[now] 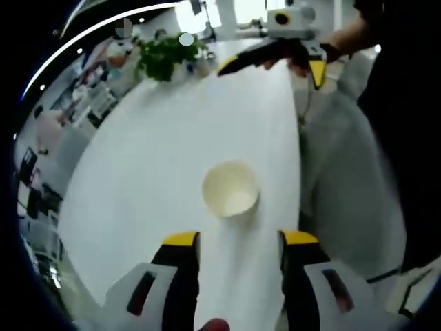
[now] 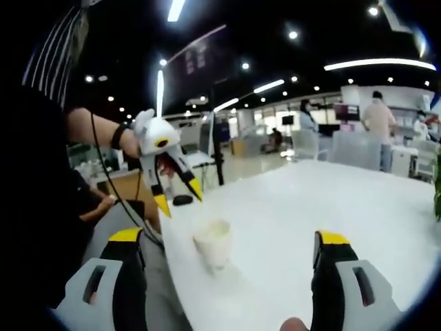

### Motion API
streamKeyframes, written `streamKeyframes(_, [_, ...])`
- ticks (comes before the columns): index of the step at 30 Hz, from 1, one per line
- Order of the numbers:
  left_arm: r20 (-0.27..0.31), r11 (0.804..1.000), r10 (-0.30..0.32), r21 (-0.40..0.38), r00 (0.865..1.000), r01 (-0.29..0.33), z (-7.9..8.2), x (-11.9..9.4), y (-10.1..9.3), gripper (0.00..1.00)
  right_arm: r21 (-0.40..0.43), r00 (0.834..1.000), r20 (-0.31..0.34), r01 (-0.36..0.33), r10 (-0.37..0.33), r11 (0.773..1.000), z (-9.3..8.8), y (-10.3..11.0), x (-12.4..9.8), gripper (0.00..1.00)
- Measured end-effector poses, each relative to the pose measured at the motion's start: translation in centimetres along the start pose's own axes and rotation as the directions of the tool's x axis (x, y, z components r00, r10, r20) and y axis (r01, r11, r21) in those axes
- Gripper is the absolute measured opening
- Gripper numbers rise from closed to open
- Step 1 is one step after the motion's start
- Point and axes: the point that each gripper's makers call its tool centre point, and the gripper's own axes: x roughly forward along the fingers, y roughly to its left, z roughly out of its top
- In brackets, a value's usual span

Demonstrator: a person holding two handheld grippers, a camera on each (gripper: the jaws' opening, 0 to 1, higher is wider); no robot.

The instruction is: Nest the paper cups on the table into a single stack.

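Observation:
A white paper cup [image 1: 231,187] stands upright on the white table [image 1: 172,138], its mouth facing up, close to the table's right edge in the left gripper view. My left gripper [image 1: 239,238] is open, its yellow-tipped jaws spread just short of the cup. My right gripper [image 1: 272,69] is held open over the far end of the table by a hand. In the right gripper view the same cup [image 2: 212,241] sits near the table edge ahead of my open right gripper [image 2: 229,240]. The left gripper [image 2: 179,196] hangs open above and behind it.
A green leafy plant [image 1: 165,55] stands at the far end of the table. The person's dark-clothed body [image 1: 400,124] is beside the table's right edge. Chairs and desks surround the table [image 2: 331,200], and people [image 2: 379,121] stand in the background.

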Motion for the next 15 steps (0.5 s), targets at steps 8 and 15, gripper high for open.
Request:
streamKeyframes(8, [0.065, 0.995, 0.064, -0.086, 0.996, -0.059, -1.2, -1.5, 1.6, 0.54, -0.03, 0.999, -0.032, 0.009, -0.01, 1.0, -0.2, -0.6, 1.1, 1.0])
streamKeyframes(15, [0.102, 0.986, 0.113, -0.136, 0.988, -0.099, -1.6, -2.3, 2.4, 0.64, -0.053, 0.999, -0.05, 0.0, -0.002, 0.999, -0.4, -0.5, 1.4, 1.0])
